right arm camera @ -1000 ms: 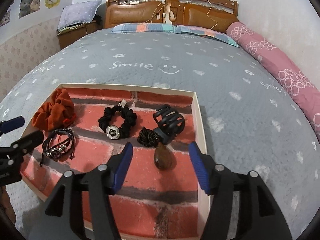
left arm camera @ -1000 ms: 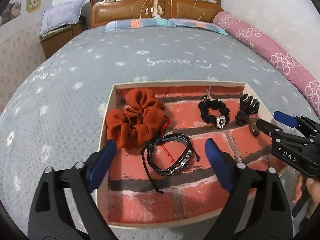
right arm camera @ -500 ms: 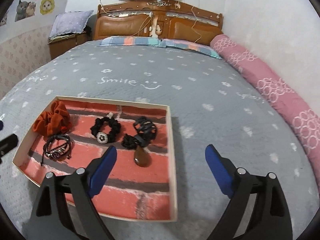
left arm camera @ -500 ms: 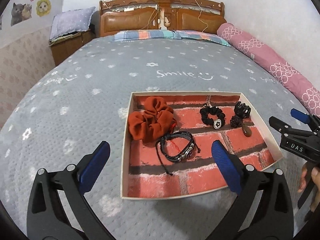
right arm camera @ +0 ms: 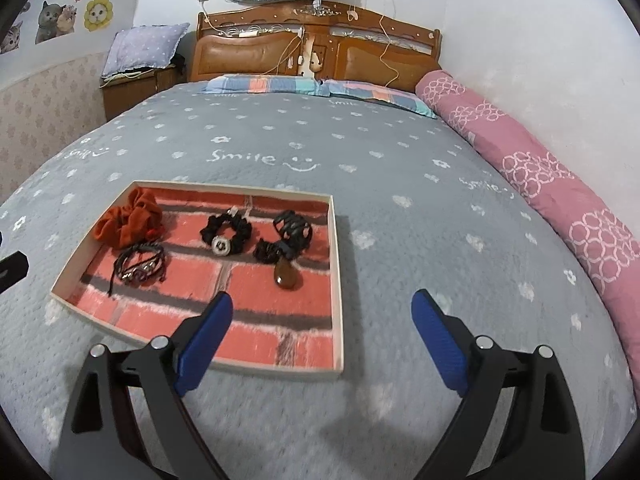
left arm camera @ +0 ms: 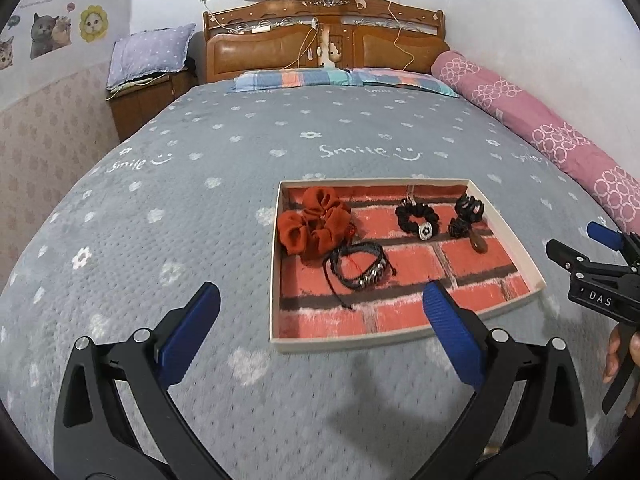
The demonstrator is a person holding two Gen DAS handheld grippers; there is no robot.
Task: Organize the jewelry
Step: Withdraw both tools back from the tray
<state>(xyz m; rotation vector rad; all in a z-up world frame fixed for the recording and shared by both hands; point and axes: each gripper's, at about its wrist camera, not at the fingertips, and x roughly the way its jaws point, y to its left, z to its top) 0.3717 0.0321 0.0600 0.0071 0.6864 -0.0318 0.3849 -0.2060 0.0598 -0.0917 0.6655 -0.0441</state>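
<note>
Left gripper (left arm camera: 320,316): black plastic arms, ribbed blue pads, silver pivot screws. Right gripper (right arm camera: 322,326): identical build; in the left wrist view its black body carries white "DAS" lettering, gripped by a hand (left arm camera: 624,356).

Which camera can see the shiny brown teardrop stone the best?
The right wrist view shows it best: the brown teardrop stone lies near that camera, whole and unblocked, in the tray beside the black hair claw. In the left wrist view the same stone is smaller and farther off, near the tray's right wall, so its shape is harder to make out.
</note>
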